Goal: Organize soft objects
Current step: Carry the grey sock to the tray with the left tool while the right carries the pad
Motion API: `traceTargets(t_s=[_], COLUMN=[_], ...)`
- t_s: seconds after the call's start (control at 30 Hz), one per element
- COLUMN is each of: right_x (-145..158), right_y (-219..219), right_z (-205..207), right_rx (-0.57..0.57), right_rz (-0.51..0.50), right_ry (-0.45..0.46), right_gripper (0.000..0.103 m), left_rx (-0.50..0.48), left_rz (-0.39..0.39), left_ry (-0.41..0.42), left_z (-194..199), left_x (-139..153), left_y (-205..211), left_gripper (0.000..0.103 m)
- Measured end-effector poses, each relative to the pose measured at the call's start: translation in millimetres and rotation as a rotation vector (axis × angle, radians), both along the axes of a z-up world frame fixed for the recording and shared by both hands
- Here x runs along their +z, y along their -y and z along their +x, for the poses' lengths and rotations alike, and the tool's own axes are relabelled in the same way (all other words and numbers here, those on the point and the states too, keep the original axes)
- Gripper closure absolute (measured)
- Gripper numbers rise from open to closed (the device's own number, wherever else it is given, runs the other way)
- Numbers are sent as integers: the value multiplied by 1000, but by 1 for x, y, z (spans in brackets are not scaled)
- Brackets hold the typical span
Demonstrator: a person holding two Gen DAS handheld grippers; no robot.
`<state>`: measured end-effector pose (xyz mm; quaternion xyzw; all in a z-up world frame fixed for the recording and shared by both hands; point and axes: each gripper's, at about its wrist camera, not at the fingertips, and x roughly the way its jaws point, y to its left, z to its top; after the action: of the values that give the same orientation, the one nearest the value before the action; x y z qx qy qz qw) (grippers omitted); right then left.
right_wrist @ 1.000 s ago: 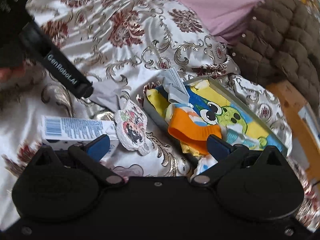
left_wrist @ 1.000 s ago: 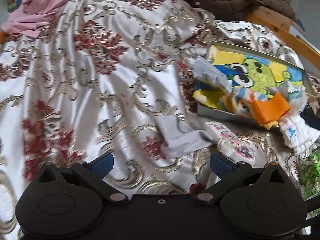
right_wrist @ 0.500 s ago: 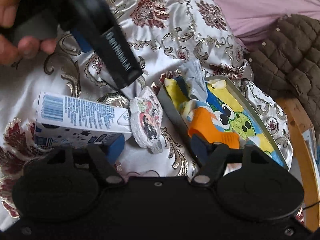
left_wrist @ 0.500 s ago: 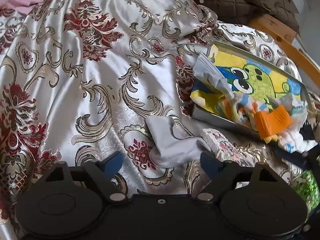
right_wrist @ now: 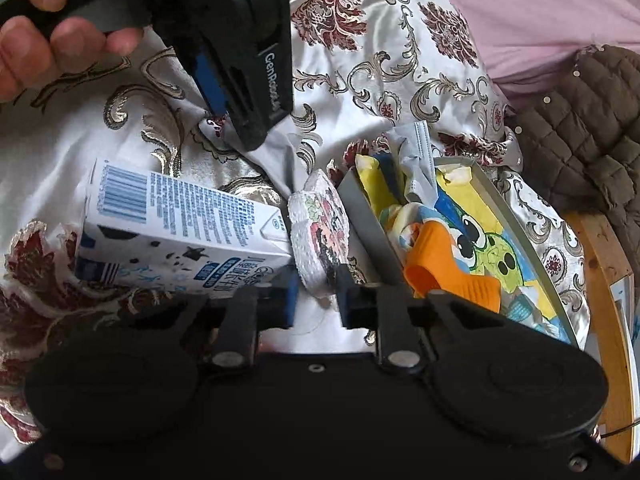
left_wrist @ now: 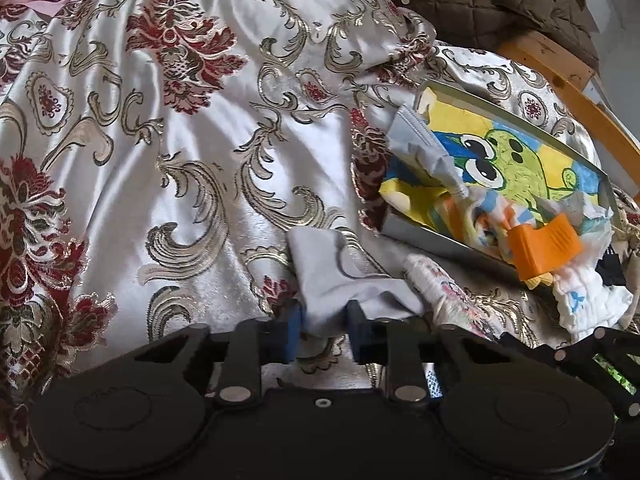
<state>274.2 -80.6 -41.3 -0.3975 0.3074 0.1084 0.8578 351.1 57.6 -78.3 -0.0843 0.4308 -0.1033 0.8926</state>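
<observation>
Tray (left_wrist: 404, 227) already holds several soft items; left gripper (left_wrist: 322, 330) fingers, just closing, clench grey cloth (left_wrist: 340, 280), right gripper (right_wrist: 316, 298) fingers printed pad (right_wrist: 318, 236), both unstowed on bed.

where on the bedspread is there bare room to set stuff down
Free: the wide bedspread left of the grey cloth, up toward the pink sheet. Crowded: around the frog tray, milk carton and printed pad.
</observation>
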Motion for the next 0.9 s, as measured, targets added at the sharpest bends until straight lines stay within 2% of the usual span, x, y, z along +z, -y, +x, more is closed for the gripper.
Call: traceTargets(t_s=[0.17, 0.47, 0.73, 0.9], right_x=[18, 45, 72, 74], right_y=[10, 30, 50, 89], right_z=[-3, -8, -5, 16], right_rx=[-38, -66, -122, -228], right_rz=[41, 118, 177, 226], right_ry=[37, 131, 276, 303], right_gripper=[97, 97, 97, 97], left_rx=[-10, -9, 17, 15], left_rz=[28, 60, 28, -46], left_ry=[34, 193, 358, 388], left_z=[-5, -30, -42, -31], left_x=[8, 47, 71, 67], left_y=[10, 28, 42, 60], left_gripper=[90, 93, 93, 93])
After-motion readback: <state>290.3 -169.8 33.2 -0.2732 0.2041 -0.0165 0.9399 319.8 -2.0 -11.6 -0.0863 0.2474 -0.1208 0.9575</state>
